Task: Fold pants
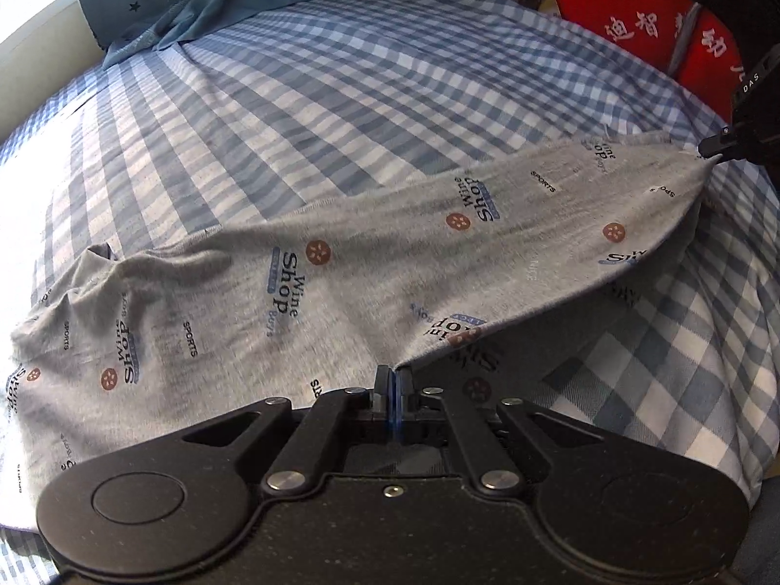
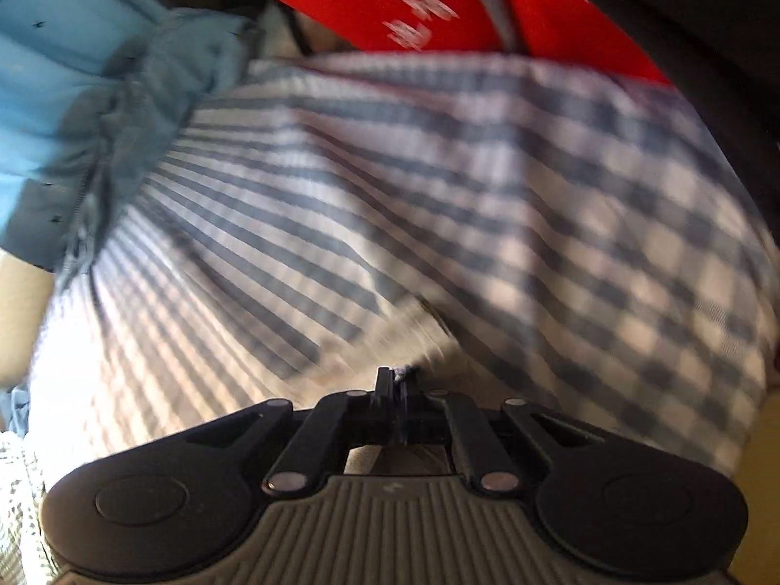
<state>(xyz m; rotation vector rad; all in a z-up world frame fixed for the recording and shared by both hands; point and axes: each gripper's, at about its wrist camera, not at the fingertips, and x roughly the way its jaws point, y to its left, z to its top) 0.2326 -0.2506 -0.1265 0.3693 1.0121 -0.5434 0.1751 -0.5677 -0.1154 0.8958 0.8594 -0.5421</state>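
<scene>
Grey printed pants point(image 1: 302, 302) lie across a blue-and-white checked bed sheet point(image 1: 302, 112). My left gripper point(image 1: 393, 380) is shut on the pants' near edge and holds it lifted off the bed. My right gripper point(image 1: 711, 146) shows at the right of the left wrist view, shut on the pants' far corner, so the cloth hangs stretched between the two. In the blurred right wrist view, the right gripper point(image 2: 396, 380) is shut on a small bit of grey cloth point(image 2: 429, 341). The pants' left part rests crumpled on the sheet.
A teal garment with small stars point(image 1: 204, 0) lies heaped at the bed's far left; it also shows in the right wrist view point(image 2: 97, 122). A red cloth with white characters point(image 1: 633, 14) sits at the far right edge. A bright wall lies to the left.
</scene>
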